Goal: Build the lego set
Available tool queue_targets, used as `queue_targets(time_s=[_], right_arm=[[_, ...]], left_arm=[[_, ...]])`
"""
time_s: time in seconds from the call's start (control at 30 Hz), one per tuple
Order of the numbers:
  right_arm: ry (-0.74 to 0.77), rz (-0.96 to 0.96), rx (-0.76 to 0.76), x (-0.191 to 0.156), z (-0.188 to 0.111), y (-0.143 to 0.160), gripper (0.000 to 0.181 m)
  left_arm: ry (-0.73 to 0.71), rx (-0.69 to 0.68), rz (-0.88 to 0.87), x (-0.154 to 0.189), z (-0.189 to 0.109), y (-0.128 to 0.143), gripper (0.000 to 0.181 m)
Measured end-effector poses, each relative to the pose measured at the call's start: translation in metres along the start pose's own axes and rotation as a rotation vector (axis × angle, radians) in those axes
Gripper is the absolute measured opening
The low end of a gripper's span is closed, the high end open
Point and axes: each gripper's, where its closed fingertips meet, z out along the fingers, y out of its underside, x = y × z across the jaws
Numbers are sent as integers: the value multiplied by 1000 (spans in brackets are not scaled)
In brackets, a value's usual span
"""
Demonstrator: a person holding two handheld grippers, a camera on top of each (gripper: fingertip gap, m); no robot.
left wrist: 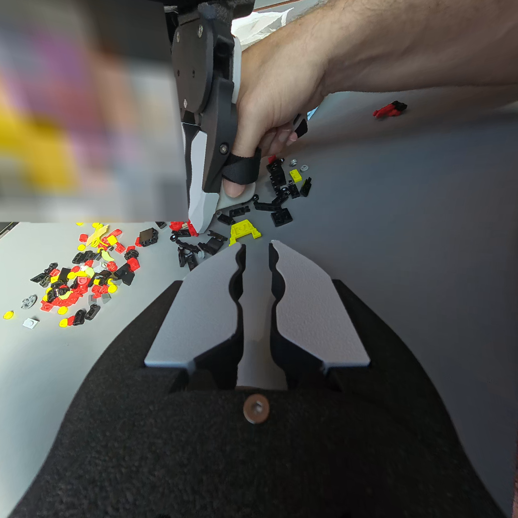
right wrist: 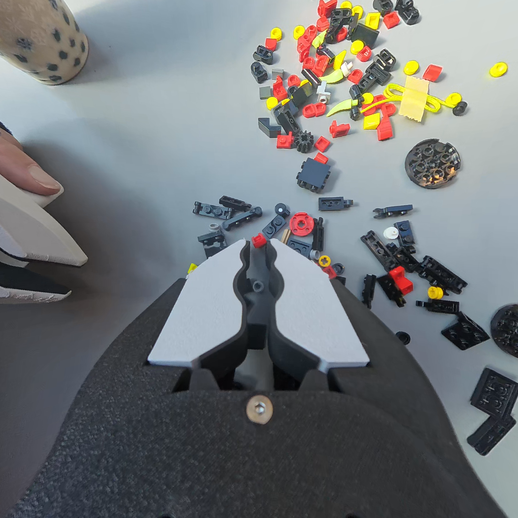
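Loose Lego pieces in red, yellow and black lie scattered on the grey table [right wrist: 140, 140]. My right gripper [right wrist: 258, 241] points down into the black pile, and its tips pinch a small red brick [right wrist: 258, 241]. In the left wrist view a hand holds the right gripper [left wrist: 197, 224] upright, with its tip among red pieces. My left gripper [left wrist: 256, 244] is slightly open and empty, hovering just short of a yellow wedge piece [left wrist: 244, 232]. The left gripper also shows at the left edge of the right wrist view [right wrist: 75, 277].
A spotted cup [right wrist: 47, 42] stands at the far left. Two round black plates [right wrist: 433, 162] [right wrist: 507, 330] lie to the right. A small red and black assembly [left wrist: 389, 109] sits apart. A mixed pile [left wrist: 84, 274] lies to the left, and crumpled white wrapping [left wrist: 258, 25] lies behind the hand. Spacing between my two grippers at the tips: around 10 centimeters.
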Motion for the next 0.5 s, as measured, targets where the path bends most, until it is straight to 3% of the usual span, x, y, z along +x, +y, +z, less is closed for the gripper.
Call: queue_targets(time_s=[0.17,0.33,0.5], right_arm=[[3,-23,59,-2,-11,-5,7],[-28,-127,193,-24,-55,2,7],[-230,60,301,-54,-103,25,7]], left_arm=[[6,4,-3,1,1,-2,15],[11,28,-4,-1,6,-16,16],[53,111,58,2,31,-47,19]])
